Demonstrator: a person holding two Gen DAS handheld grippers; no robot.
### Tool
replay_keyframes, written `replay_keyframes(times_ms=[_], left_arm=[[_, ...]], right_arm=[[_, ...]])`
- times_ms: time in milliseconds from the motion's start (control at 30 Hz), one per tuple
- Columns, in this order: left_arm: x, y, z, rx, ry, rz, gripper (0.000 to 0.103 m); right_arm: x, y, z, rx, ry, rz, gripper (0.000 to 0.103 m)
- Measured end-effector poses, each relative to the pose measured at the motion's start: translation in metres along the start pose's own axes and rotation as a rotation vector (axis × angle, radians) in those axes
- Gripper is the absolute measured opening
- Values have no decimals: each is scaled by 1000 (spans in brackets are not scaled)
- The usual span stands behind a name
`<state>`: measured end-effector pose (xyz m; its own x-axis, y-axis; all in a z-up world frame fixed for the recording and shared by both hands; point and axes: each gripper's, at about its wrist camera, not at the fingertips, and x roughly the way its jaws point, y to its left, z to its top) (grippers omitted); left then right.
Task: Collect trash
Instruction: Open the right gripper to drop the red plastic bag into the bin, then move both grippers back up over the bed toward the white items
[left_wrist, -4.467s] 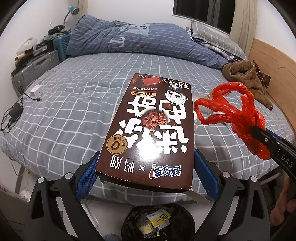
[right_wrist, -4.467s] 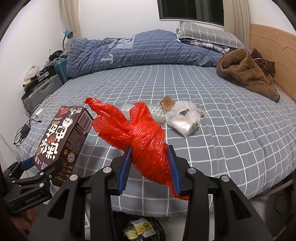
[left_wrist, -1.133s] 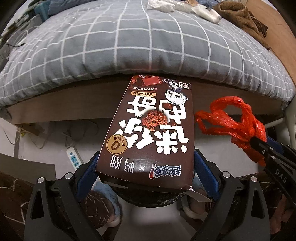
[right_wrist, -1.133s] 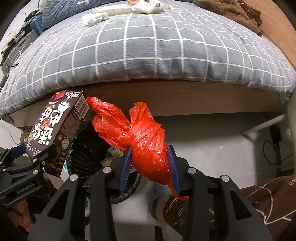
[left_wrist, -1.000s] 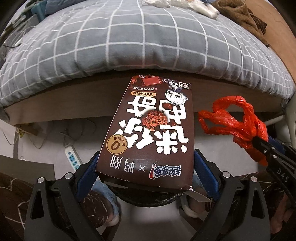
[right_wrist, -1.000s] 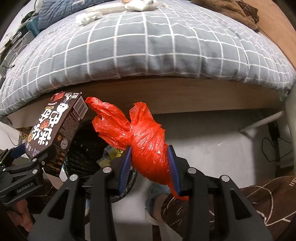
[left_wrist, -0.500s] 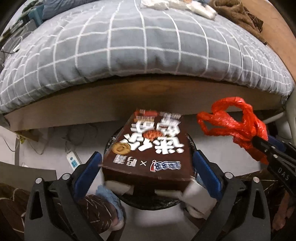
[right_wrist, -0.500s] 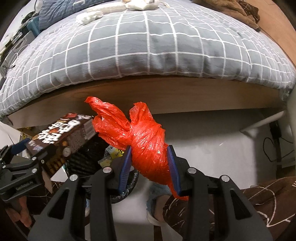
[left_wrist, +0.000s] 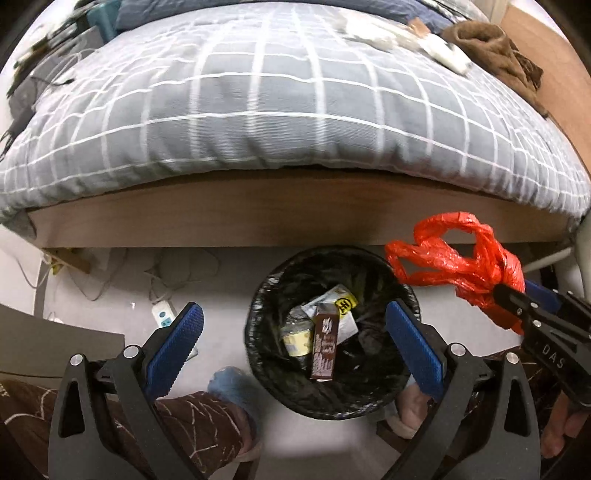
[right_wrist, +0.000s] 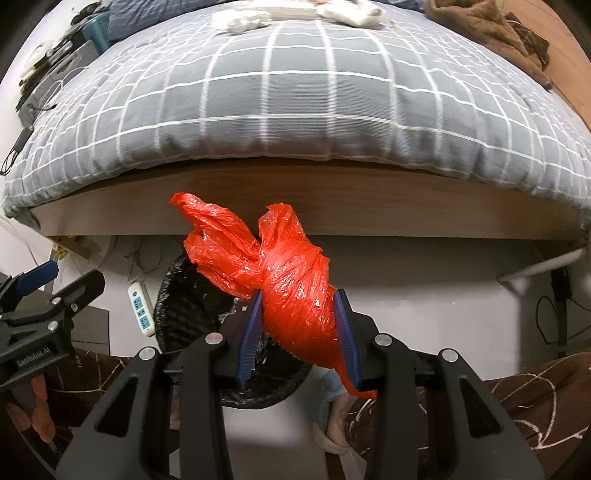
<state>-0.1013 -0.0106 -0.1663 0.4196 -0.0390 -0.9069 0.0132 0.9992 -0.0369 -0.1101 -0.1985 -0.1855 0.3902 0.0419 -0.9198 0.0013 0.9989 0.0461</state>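
Observation:
My left gripper is open and empty, held right above a round bin with a black liner on the floor by the bed. The brown chocolate box lies inside the bin among other wrappers. My right gripper is shut on a knotted red plastic bag, held just right of the bin; the bag also shows in the left wrist view. White plastic wrappers lie far back on the bed.
The bed's wooden side board stands just behind the bin, under a grey checked duvet. A white power strip and cables lie on the floor left of the bin. The person's legs and feet are beside the bin.
My left gripper opened and the chocolate box dropped into the bin. The right gripper kept the red bag and stayed near the bin's right side.

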Motion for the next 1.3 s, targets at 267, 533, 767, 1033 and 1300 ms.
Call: replay_keyframes(times_ms=[267,533,767,1033,1300], left_arm=[[-2,30,-8,-50,3,17,97],[-3,48,-11,-81,-2,34,97],[-4,46,-11,-69,-4,29,97],[-18,46,-6,-80,-40,28,97],[-53,35,12,-77,-136,13,97]], right_arm=[[9,35,2,-65,30,17,37],[11,50,6,-99,22,24,45],[7,54,7,-112,-2,22,58],[-20,44,19,-92,-98,13,78],[-55,32,31,-78,-229,-25,87]])
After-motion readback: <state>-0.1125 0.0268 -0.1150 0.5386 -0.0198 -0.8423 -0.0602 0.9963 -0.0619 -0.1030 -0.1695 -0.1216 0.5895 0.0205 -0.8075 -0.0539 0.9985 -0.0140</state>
